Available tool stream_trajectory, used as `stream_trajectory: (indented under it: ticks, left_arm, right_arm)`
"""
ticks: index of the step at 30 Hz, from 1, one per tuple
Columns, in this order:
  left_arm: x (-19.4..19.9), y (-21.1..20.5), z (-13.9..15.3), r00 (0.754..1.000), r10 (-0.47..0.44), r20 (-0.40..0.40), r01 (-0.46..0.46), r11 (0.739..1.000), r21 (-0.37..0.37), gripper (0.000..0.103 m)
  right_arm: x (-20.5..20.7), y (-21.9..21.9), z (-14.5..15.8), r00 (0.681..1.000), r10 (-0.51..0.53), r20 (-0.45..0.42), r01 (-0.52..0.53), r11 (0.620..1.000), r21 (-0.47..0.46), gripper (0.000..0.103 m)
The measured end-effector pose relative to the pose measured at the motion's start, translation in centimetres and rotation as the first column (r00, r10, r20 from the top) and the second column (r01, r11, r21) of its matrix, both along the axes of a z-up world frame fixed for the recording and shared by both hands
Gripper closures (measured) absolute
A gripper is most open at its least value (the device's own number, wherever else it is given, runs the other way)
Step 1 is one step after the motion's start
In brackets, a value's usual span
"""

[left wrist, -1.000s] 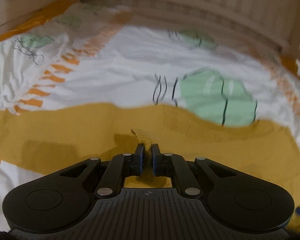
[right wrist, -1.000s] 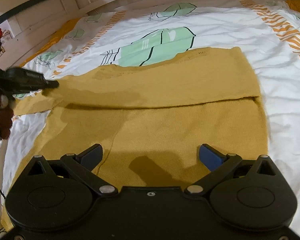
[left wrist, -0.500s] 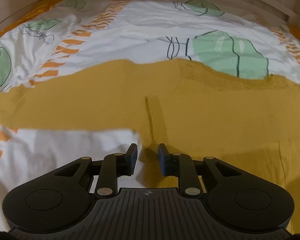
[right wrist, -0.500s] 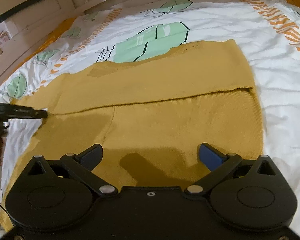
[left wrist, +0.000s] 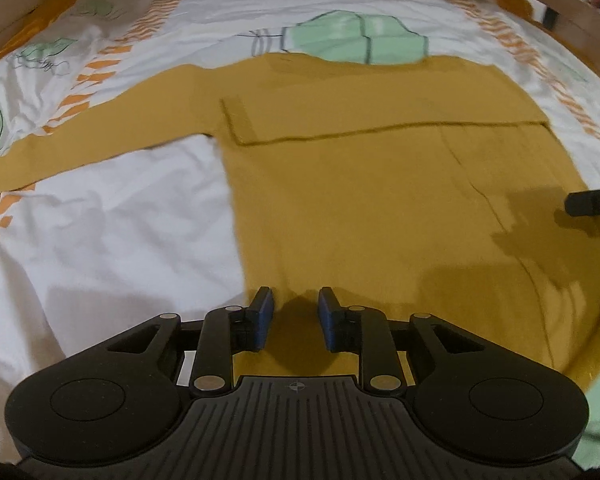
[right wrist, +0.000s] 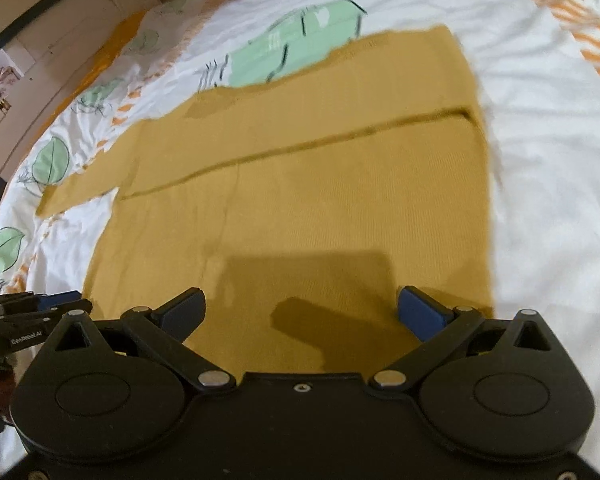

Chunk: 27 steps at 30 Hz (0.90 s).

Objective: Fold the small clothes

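1. Since a second ago, my left gripper [left wrist: 293,320] has let go of the pinch of yellow cloth it held and pulled back toward the hem; its fingers now stand a little apart, with nothing between them.
2. My right gripper [right wrist: 300,312] has stayed spread wide over the near edge of the sweater [left wrist: 380,208], holding nothing.
3. That sweater lies flat on the leaf-print bedsheet [left wrist: 100,240]. One sleeve [right wrist: 300,120] is folded across the chest, its edge showing as a dark straight line; the other sleeve [left wrist: 92,128] stretches out to my left over the sheet.
4. I judge the first sleeve fold done and released, so the step in hand is the second sleeve.
5. Next I would need to reach left, pinch the outstretched sleeve near its cuff, and carry it across the body to lie over the first. The cuff sits well apart from my left gripper, so a long reach is called for.
6. Knit cloth drags; lifting before crossing should keep the fold beneath undisturbed.
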<state>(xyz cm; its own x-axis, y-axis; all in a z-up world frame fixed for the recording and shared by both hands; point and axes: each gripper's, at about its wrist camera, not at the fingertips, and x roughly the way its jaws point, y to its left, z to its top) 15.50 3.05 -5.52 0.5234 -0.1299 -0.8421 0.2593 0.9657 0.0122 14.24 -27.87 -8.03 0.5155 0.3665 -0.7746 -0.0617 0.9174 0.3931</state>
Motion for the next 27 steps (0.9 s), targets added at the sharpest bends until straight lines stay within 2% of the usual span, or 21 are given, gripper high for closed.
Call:
stream_trajectory:
  ticks: [3,8,12,15,19,22,25,27]
  left_arm:
    - [-1.2,-0.3,-0.2,0.999,-0.027,-0.024,0.026,0.999,-0.031,0.078]
    - [-3.1,-0.3,-0.5,0.998,-0.054,-0.033,0.053,0.998,-0.037,0.078]
    - [-4.3,0.2,-0.5,0.995,-0.076,-0.065,0.072,0.996,-0.058,0.077]
    - [-5.5,0.4,-0.7,0.99,-0.11,-0.083,0.107,0.993,-0.045,0.077]
    - [-7.0,0.7,-0.8,0.982,-0.152,-0.112,0.147,0.988,-0.05,0.073]
    - [-7.9,1.1,-0.6,0.976,-0.175,-0.132,0.168,0.984,-0.06,0.073]
    - [-8.5,1.3,-0.5,0.972,-0.188,-0.143,0.181,0.982,-0.062,0.073]
    - [-8.7,1.4,-0.6,0.97,-0.188,-0.153,0.18,0.982,-0.064,0.073]
  right_arm:
    - [-1.6,-0.6,0.1,0.999,0.013,-0.047,-0.012,1.0,0.022,0.001]
    - [-4.6,-0.4,1.2,0.986,0.112,-0.128,-0.105,0.993,0.057,0.001]
    - [-7.4,0.5,2.8,0.957,0.229,-0.177,-0.224,0.973,0.05,0.001]
    - [-9.6,1.6,3.8,0.923,0.32,-0.211,-0.318,0.947,0.046,0.001]
    - [-11.2,2.9,4.2,0.885,0.389,-0.256,-0.395,0.918,0.032,0.001]
    - [-11.0,3.4,5.6,0.905,0.373,-0.202,-0.379,0.925,0.009,0.001]
    - [-10.3,3.0,7.5,0.947,0.312,-0.073,-0.311,0.95,0.023,0.001]
    - [-9.3,3.6,8.0,0.966,0.257,0.007,-0.257,0.966,-0.01,0.001]
